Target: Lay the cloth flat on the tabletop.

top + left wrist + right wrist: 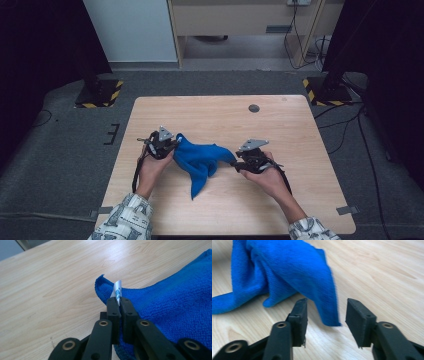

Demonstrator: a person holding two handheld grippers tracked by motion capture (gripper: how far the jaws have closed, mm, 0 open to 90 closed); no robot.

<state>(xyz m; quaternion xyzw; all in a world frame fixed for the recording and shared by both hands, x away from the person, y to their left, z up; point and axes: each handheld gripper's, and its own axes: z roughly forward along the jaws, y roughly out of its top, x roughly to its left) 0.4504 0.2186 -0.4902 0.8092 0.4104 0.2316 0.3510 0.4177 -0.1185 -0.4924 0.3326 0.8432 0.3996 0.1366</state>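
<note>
The blue cloth [200, 161] lies bunched mid-table, its nine-o'clock corner clamped with its white tag [117, 290] in the left gripper [172, 142] — the right gripper [326, 312] gapes, gripping nothing — it likely must close on the three-o'clock corner.

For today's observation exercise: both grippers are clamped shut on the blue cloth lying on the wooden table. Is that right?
Not quite. Only the left gripper is shut on the blue cloth, pinching an edge beside its white tag. The right gripper view shows the right gripper open, a cloth corner hanging loose between its jaws. The wooden table is correct.
</note>
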